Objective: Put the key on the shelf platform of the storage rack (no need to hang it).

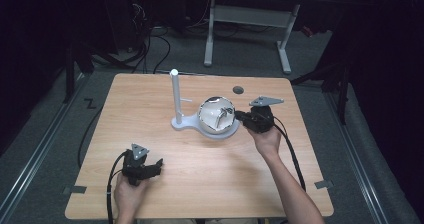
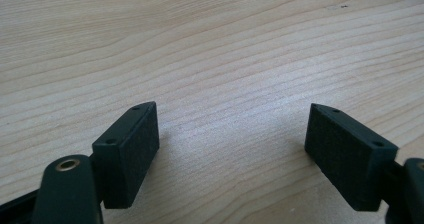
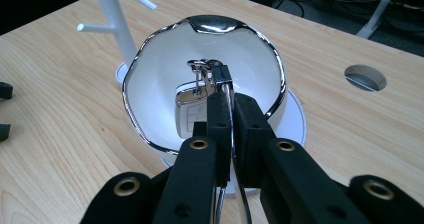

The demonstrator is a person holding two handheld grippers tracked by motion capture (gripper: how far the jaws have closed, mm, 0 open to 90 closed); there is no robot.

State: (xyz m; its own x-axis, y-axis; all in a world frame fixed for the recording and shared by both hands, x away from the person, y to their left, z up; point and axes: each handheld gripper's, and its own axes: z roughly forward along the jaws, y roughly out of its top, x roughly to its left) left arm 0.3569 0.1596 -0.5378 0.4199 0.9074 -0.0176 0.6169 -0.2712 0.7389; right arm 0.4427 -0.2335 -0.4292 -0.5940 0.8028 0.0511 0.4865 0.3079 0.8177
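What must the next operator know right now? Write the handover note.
Left gripper: open, nothing in it, low over the bare table near the person's edge.
Right gripper: shut on a thin metal keyring, whose silver tag hangs inside the bowl.
Things: the white, chrome-rimmed bowl sits on the base of the white peg stand at mid-table.
Done: keyring gripped and brought over the bowl.
Left: keyring not yet released. It probably goes into the bowl or onto a stand peg, so check which.
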